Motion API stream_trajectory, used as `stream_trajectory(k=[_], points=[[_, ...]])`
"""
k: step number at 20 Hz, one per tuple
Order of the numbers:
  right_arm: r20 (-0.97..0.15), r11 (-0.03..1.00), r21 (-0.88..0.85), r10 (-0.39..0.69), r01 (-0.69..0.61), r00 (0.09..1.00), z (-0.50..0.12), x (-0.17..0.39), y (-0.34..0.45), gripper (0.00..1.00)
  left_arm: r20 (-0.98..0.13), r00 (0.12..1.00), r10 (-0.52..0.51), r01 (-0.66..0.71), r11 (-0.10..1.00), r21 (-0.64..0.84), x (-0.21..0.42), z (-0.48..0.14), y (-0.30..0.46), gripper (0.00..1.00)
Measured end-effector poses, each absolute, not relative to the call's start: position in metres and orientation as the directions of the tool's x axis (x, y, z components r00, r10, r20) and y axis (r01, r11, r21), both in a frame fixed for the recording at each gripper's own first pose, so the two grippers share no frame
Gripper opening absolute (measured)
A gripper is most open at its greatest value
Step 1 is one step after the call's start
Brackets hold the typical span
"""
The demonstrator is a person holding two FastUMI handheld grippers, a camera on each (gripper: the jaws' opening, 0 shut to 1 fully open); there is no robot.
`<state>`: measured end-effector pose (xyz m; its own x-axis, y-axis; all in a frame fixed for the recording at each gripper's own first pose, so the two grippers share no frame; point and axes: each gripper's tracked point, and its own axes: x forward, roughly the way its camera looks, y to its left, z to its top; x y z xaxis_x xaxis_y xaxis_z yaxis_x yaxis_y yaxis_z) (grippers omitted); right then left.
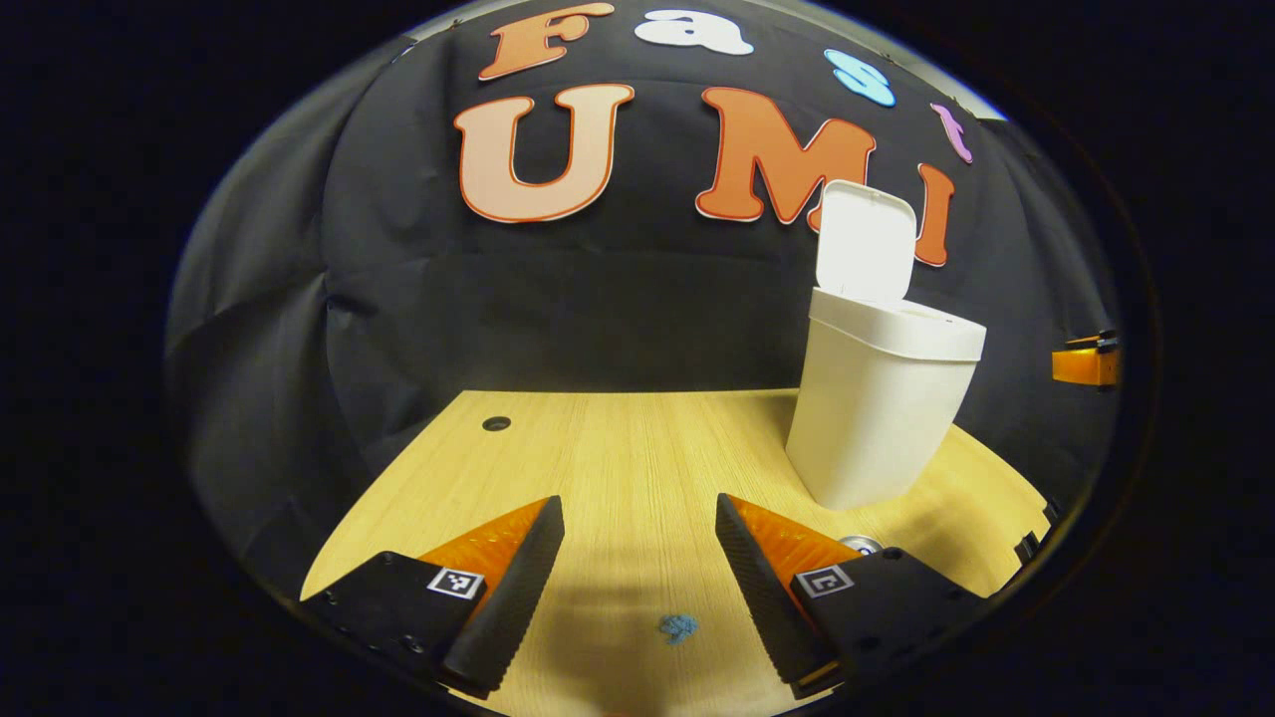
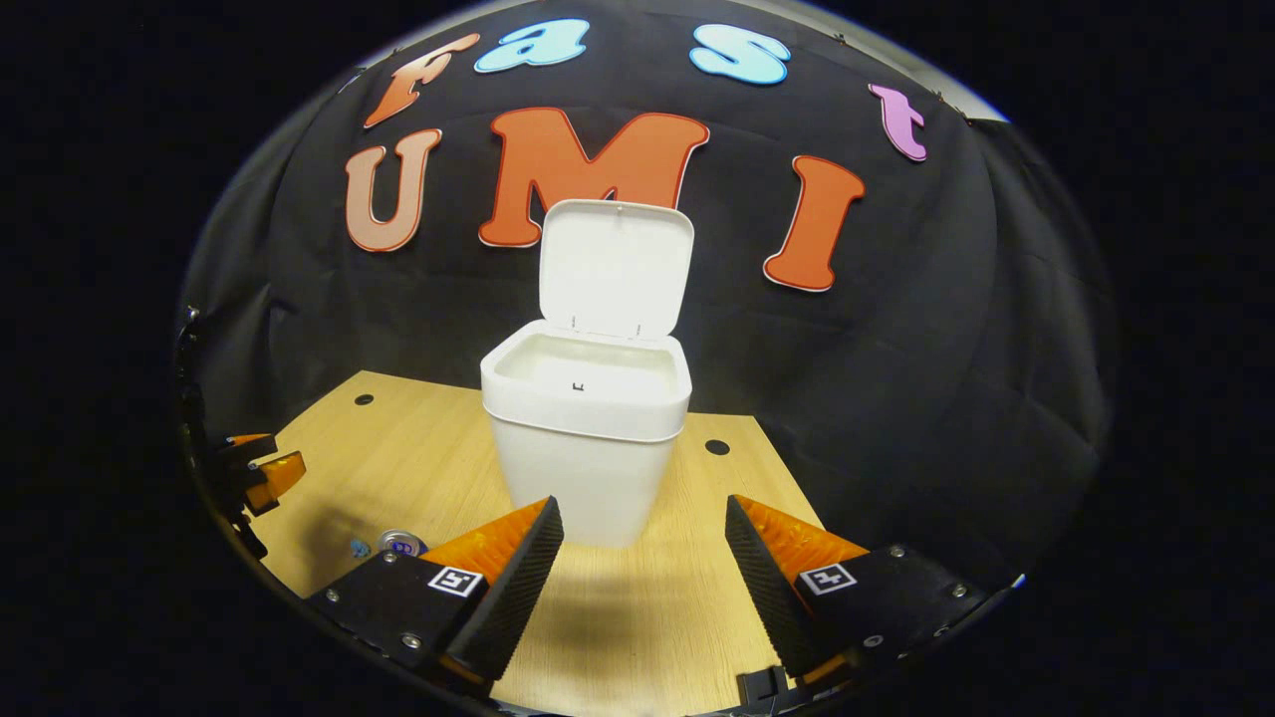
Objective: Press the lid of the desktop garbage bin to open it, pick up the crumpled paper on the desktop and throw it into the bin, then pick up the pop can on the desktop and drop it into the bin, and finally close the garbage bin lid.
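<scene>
The white desktop bin [image 1: 877,418] stands on the wooden table with its lid [image 1: 865,239] flipped upright. In the right gripper view the bin [image 2: 588,448] is straight ahead, its lid [image 2: 615,269] raised and its mouth open. My left gripper [image 1: 637,518] is open and empty, low over the table, left of the bin. My right gripper [image 2: 642,513] is open and empty, just in front of the bin. The pop can [image 2: 401,543] stands on the table left of the bin, half hidden by a finger. Its top [image 1: 859,544] peeks out by the bin's base.
A small blue mark [image 1: 677,627] lies on the table [image 1: 618,448] between my left fingers. The table has round cable holes [image 2: 717,447]. The other gripper shows at the edge of each view [image 2: 261,468] [image 1: 1084,360]. Black cloth walls the booth behind.
</scene>
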<state>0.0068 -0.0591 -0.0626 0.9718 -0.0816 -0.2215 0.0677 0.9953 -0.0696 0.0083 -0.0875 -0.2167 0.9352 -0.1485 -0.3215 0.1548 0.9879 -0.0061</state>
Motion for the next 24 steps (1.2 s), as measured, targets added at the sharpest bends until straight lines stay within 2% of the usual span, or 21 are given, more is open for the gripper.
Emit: stream_trajectory(k=[18, 23, 24], points=[[-0.355, 0.991, -0.099, -0.123, 0.093, 0.927, -0.102, -0.008, -0.072, 1.00, -0.546, 0.818, -0.180, 0.218, 0.976, 0.004, -0.009, -0.364, -0.113, 0.98], [-0.385, 0.992, -0.072, -0.121, 0.101, 0.915, -0.108, -0.012, -0.072, 0.99, -0.589, 0.788, -0.180, 0.242, 0.970, 0.027, -0.012, -0.386, -0.114, 0.98], [-0.389, 0.993, -0.067, -0.116, 0.098, 0.914, -0.108, -0.012, -0.071, 0.99, -0.593, 0.785, -0.179, 0.243, 0.970, 0.029, -0.012, -0.389, -0.113, 0.90]])
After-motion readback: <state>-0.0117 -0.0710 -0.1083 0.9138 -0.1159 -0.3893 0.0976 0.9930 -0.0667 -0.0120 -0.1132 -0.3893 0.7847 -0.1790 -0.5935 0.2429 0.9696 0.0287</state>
